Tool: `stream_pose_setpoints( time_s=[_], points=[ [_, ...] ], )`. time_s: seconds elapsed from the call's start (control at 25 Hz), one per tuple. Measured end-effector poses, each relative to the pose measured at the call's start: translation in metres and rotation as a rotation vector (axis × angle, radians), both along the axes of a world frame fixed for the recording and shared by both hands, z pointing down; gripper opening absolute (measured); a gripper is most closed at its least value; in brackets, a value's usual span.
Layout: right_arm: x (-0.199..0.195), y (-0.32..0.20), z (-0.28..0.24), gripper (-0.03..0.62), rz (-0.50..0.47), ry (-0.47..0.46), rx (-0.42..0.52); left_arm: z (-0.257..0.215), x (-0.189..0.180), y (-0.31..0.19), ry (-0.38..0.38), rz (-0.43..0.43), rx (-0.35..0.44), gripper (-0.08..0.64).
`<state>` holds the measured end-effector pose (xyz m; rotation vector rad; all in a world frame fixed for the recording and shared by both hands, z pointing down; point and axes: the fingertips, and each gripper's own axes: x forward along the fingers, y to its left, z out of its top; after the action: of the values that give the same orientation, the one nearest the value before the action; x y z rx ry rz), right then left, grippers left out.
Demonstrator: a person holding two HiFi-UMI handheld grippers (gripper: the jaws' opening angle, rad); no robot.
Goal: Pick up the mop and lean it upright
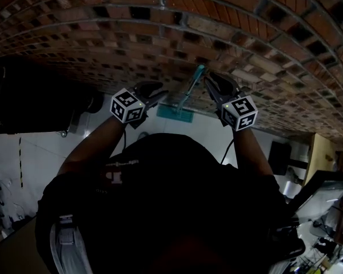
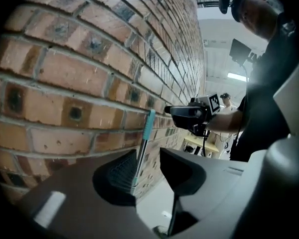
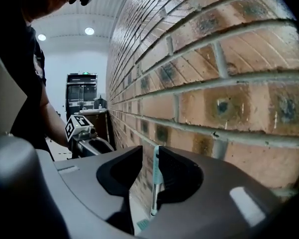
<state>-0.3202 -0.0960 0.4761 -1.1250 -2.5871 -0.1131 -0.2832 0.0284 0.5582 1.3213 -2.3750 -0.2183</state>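
Left tongs (image 1: 158, 96), right tongs (image 1: 213, 83) parted, mop (image 1: 188, 90) between them

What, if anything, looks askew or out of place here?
Nothing stands out. The mop leans nearly upright against the brick wall, its head on the floor; the left gripper and right gripper are open, neither clamping it.

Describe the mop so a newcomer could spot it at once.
Start at the brick wall filling the top of the head view. The mop leans against it, between the left gripper and the right gripper. Nothing else nearby is teal: its handle tip and flat head are.
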Motion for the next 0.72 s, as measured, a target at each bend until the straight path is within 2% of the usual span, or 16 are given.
stream_pose_setpoints(
  time_s=[0.2, 0.44, 0.72],
  points=[
    [-0.013, 0.007, 0.023, 0.140, 0.030, 0.025, 0.032, 0.037, -0.013, -0.014, 0.058, 0.008, -0.027, 0.162],
    [-0.021, 0.011, 0.044, 0.158, 0.062, 0.053, 0.041, 0.088, -0.015, -0.047, 0.088, 0.080, -0.133, 0.187],
    [-0.029, 0.019, 0.060, 0.153, 0.079, 0.045, 0.044, 0.138, -0.036, -0.083, 0.083, 0.059, -0.219, 0.198]
  ],
)
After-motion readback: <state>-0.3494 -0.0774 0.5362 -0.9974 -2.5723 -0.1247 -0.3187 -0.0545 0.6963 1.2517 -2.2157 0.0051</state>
